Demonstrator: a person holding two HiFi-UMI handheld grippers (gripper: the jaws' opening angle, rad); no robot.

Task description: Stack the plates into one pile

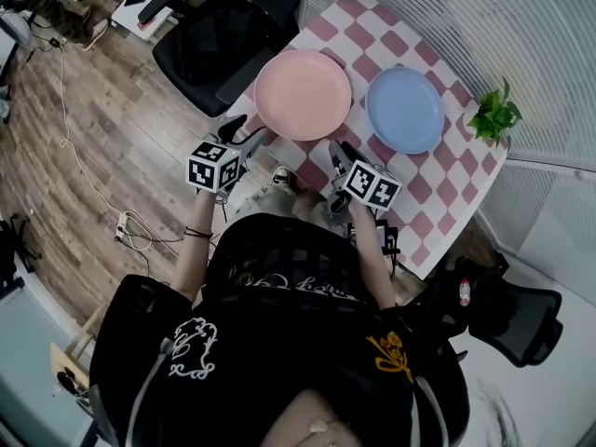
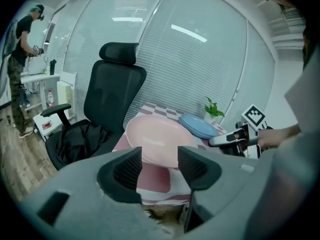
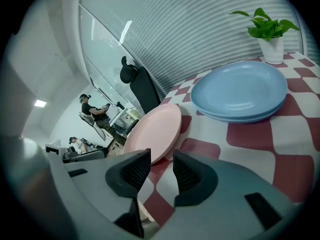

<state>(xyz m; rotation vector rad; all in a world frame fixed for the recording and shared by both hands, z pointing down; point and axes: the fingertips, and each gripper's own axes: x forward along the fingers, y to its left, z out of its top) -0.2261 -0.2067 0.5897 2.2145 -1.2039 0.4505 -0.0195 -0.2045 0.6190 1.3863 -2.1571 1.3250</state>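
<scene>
On the red-and-white checked desk a round pink plate lies just beside a round blue plate (perhaps two nested, its rim looks doubled), while the left claw and right claw hover near the pink plate, both parted, gripping nothing.

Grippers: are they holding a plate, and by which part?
Nothing is held. The left gripper and right gripper both have empty jaws standing apart; the pink plate and blue plate lie on the table, untouched.
</scene>
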